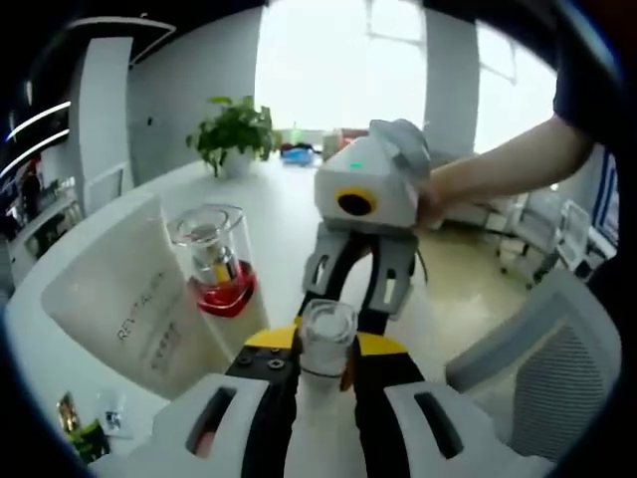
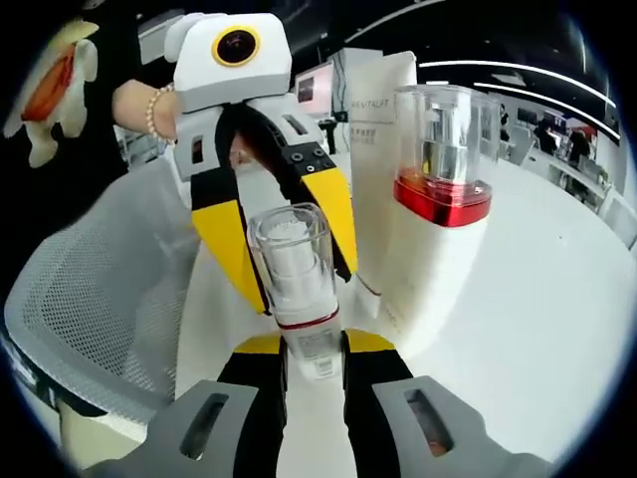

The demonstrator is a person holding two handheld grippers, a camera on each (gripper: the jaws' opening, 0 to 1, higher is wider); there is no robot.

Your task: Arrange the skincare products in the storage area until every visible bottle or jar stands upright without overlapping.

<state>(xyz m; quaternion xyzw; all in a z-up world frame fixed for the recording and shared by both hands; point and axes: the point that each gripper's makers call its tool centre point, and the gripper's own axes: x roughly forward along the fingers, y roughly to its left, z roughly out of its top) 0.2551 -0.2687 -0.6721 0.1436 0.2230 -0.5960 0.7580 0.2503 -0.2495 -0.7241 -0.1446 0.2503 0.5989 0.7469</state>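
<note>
Views of a small clear-capped bottle [image 2: 299, 289] held upright between both grippers above a white table [image 2: 557, 329]; its base is hidden between the near jaws in each view, and its label print is too small to read. Left gripper view: the bottle [image 1: 326, 341] stands between the left gripper [image 1: 323, 370]'s yellow-tipped jaws, which are closed to the bottle's width and appear to touch its sides; the right gripper [image 1: 353, 289] faces it from beyond, its jaw tips hidden behind the cap, so its hold cannot be judged there. Right gripper view: the right gripper [image 2: 312, 363] clasps the bottle's lower body with jaws nearly closed; the left gripper [image 2: 289, 249] reaches in from above, its jaws flanking the cap. Just beside stands a taller bottle [image 2: 438, 169] with a clear cap and red collar; behind it a white tube [image 1: 129, 299], its lettering partly cut off; a potted plant [image 1: 234, 134] stands far back on the table.
</note>
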